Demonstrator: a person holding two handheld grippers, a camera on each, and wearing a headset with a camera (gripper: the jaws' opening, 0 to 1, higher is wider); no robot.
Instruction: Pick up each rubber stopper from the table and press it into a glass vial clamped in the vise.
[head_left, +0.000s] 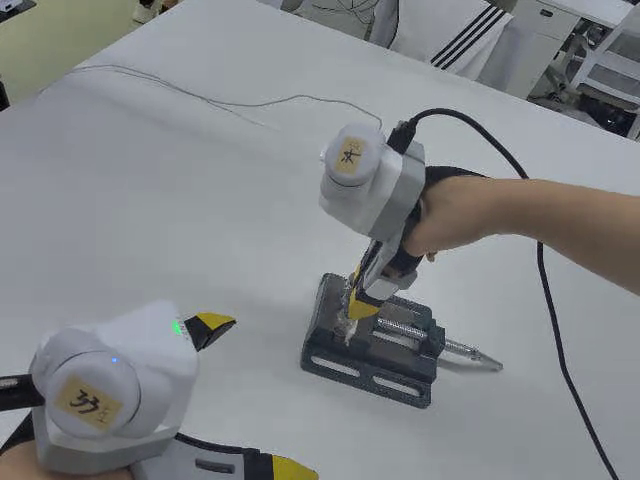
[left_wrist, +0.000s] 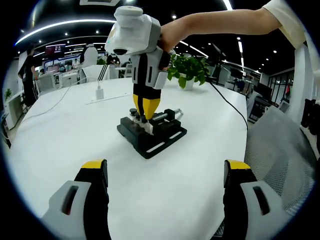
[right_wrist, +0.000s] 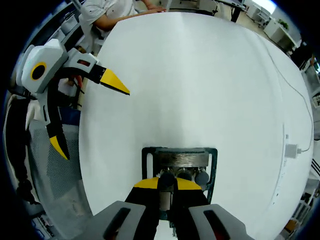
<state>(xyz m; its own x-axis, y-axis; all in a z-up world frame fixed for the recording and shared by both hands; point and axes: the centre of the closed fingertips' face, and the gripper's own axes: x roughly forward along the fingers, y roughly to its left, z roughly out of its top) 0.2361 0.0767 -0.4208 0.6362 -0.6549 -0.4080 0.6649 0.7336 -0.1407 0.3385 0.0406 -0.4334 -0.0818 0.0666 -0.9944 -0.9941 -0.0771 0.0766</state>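
At the vise: the right gripper (right_wrist: 167, 184) is held steeply nose-down over the vise (right_wrist: 180, 160). This is judged to let a push run straight down a vial's axis.
Right gripper: the jaws are drawn narrow, with the tips at the left-most of three dark stoppers (right_wrist: 184, 175) set in a row between the vise jaws. Whether that stopper is pinched or only pressed cannot be told.
Vials: these are clamped beneath the stoppers and largely hidden by them and by the gripper tips, so seating depth is not judged.
Vise: it is set flat on the desk (head_left: 200, 180) and is judged to take the press load, so no second grip is needed.
Left gripper (left_wrist: 165, 170): the jaws are spread wide with nothing between them. It is held above the desk, well apart from the vise, and is judged to be kept clear of the work.
Right gripper view: the stopper row is resolved from above, whereas in the head view it is masked by the gripper body.
Left gripper view: the right gripper's tips are seen side-on, down at one end of the vise.
Head view: the spacing between the two grippers is given.
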